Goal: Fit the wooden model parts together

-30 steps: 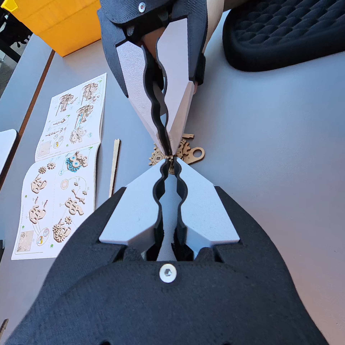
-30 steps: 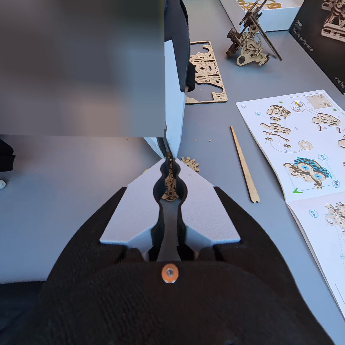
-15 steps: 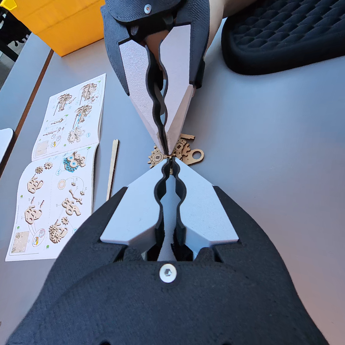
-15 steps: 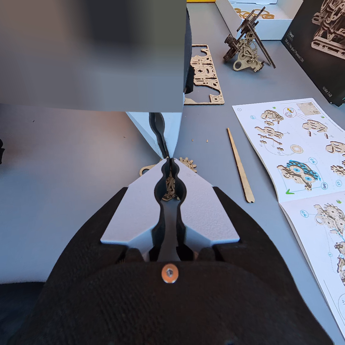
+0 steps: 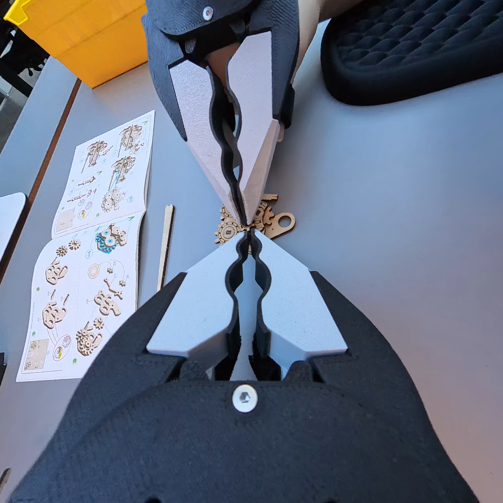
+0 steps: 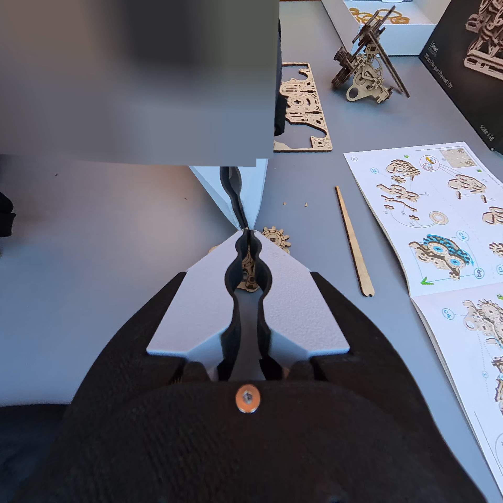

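A flat wooden gear assembly (image 5: pixel 281 223) lies on the grey table (image 5: pixel 394 217); it also shows in the right wrist view (image 6: pixel 275 239), partly hidden behind my fingers. My left gripper (image 5: pixel 249 236) and my right gripper (image 5: pixel 243 221) are both shut and meet tip to tip right over the assembly. A tiny tan bit shows where the tips meet; I cannot tell which gripper holds it. In the right wrist view my right gripper (image 6: pixel 247 233) faces the left gripper (image 6: pixel 244 224), whose upper part is hidden by a blurred patch.
An open instruction booklet (image 5: pixel 89 245) (image 6: pixel 435 231) and a wooden stick (image 5: pixel 166 245) (image 6: pixel 353 245) lie beside the assembly. A yellow bin (image 5: pixel 89 35) and a black cushion (image 5: pixel 422 46) stand behind. A punched part sheet (image 6: pixel 302 109), a built wooden model (image 6: pixel 364 70) and boxes (image 6: pixel 476 68) lie farther off. Both grippers' tips are close together, under 4 cm apart. Both grippers' tips are roughly 9 centimeters from the wooden stick (image 6: pixel 353 245). Seen from the left wrist view (image 5: pixel 165 245) as well.
Both grippers stay shut and tip to tip over the gear assembly. The right gripper has drawn back slightly, so more of the left gripper's fingers shows in its view.
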`<state>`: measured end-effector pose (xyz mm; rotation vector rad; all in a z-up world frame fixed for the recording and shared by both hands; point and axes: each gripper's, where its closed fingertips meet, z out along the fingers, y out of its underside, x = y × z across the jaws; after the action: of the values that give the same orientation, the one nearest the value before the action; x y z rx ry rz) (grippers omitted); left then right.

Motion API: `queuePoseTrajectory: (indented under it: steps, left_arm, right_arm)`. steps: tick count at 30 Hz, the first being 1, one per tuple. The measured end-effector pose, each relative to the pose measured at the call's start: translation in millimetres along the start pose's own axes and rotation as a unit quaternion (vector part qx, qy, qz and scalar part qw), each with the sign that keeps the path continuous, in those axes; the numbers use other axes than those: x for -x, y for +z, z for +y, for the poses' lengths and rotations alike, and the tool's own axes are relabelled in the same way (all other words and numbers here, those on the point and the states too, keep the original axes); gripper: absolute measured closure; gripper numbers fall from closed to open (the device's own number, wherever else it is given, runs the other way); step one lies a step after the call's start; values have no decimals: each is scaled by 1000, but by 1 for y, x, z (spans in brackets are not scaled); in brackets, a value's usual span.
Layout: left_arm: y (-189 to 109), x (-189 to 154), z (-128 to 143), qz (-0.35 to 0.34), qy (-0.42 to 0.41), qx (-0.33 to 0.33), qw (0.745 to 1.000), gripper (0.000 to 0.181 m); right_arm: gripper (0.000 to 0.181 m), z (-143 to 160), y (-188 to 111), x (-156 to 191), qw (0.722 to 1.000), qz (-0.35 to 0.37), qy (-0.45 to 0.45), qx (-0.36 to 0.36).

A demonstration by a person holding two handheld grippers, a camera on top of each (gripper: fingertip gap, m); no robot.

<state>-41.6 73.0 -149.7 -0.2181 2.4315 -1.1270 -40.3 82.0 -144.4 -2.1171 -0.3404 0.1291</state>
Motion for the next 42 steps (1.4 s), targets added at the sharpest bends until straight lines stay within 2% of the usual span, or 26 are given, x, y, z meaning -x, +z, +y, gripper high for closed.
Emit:
queuePoseTrajectory:
  steps: [1,42]
  left_arm:
    - [0,0,0,0,-1,-1,1000,181]
    - [0,0,2,-1,4,11,1000,181]
  right_arm:
    - [181,0,0,0,1000,2,-7,3]
    - [181,3,2,1,988,27,-51,144]
